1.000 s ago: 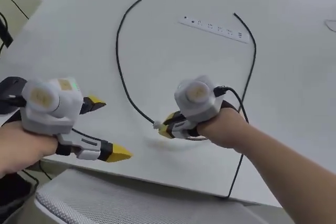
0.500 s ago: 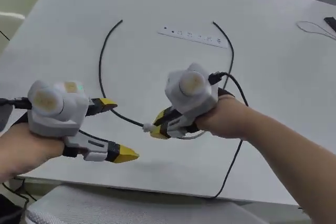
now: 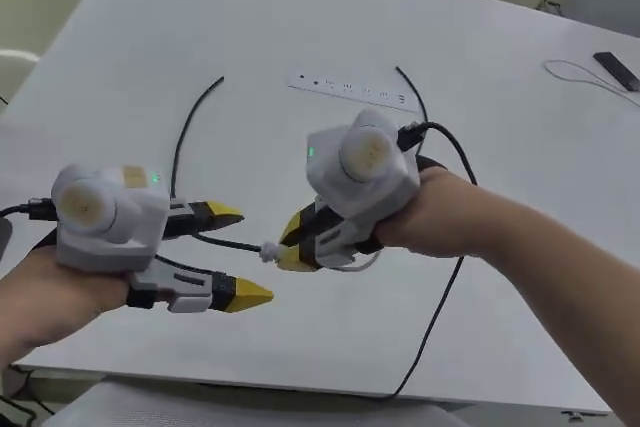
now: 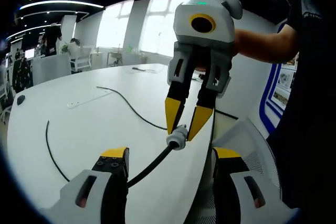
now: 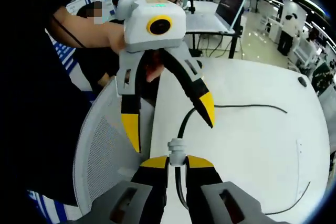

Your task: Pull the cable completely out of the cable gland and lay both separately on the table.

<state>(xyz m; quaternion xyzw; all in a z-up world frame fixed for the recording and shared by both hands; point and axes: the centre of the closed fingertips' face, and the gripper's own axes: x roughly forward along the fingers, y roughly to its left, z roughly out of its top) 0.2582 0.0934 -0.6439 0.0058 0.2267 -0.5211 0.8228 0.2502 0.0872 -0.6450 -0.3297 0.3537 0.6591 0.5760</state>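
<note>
So, right gripper (image 3: pixel 290 245) clamped on the cable gland (image 3: pixel 268 250), left gripper (image 3: pixel 240 255) spread wide

The right gripper's yellow-tipped jaws are pressed together on the white cable gland, which sticks out just past their tips. In the right gripper view the gland (image 5: pixel 177 150) sits squeezed between them. The left gripper faces it from the other side. Its jaws are well apart and hold nothing, with one jaw on each side of the black cable (image 3: pixel 183 132).

The cable leaves the front of the gland and passes through the gap between the left jaws. It then drops to the white table (image 3: pixel 120 47) and curves away across it in a long arc. In the right gripper view a short stretch of black cable also shows behind the gland, between the right jaws, so the cable is not yet pulled out.

The gland hangs in the air between the two grippers, above the table's near edge. A person's right hand (image 3: pixel 440 217) and left hand (image 3: pixel 50 292) hold the grippers. Beyond the cable's arc a white power strip (image 3: pixel 350 90) lies flat on the table. In the right gripper view a grey mesh chair (image 5: pixel 105 150) stands at the near edge
</note>
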